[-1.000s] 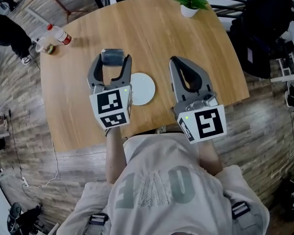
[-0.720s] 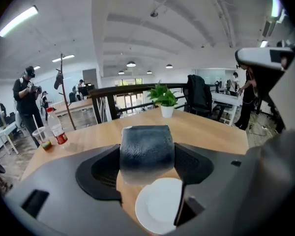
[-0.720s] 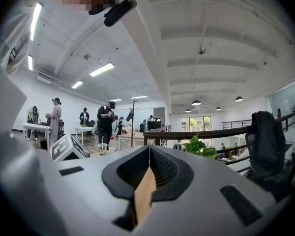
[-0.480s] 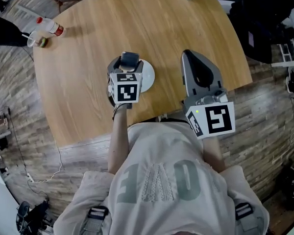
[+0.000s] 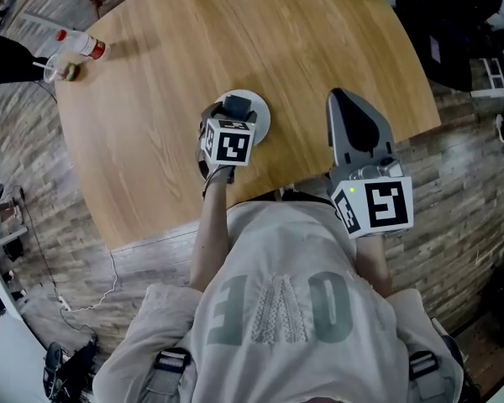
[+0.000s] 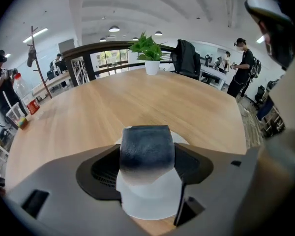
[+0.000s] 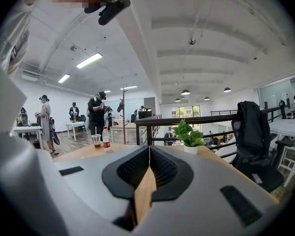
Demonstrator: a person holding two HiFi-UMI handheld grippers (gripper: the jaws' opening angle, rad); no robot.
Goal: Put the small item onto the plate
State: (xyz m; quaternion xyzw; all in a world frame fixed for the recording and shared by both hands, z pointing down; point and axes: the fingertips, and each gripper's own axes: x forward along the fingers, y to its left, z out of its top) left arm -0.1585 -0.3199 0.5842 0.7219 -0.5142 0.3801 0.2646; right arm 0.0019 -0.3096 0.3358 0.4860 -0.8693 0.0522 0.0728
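Note:
A small dark grey-blue item (image 6: 147, 149) is pinched between the jaws of my left gripper (image 6: 147, 156). It hangs right over a round white plate (image 6: 152, 203); whether it touches the plate I cannot tell. In the head view the left gripper (image 5: 237, 109) covers most of the plate (image 5: 263, 117), and the item (image 5: 238, 104) shows at its tip. My right gripper (image 5: 341, 99) hovers over the table's near right edge, jaws pressed together with nothing in them. Its own view shows the right gripper (image 7: 148, 154) shut.
The round wooden table (image 5: 176, 65) carries a plastic bottle (image 5: 80, 44) and a cup (image 5: 57, 67) at its far left edge, and a potted plant (image 6: 148, 50) at the far side. A dark chair with a coat (image 5: 462, 23) stands right of the table. People stand in the background.
My left gripper has carried the dark item to the right, from beside the plate to directly over it, and turned steeper. The right gripper stayed shut near the table edge.

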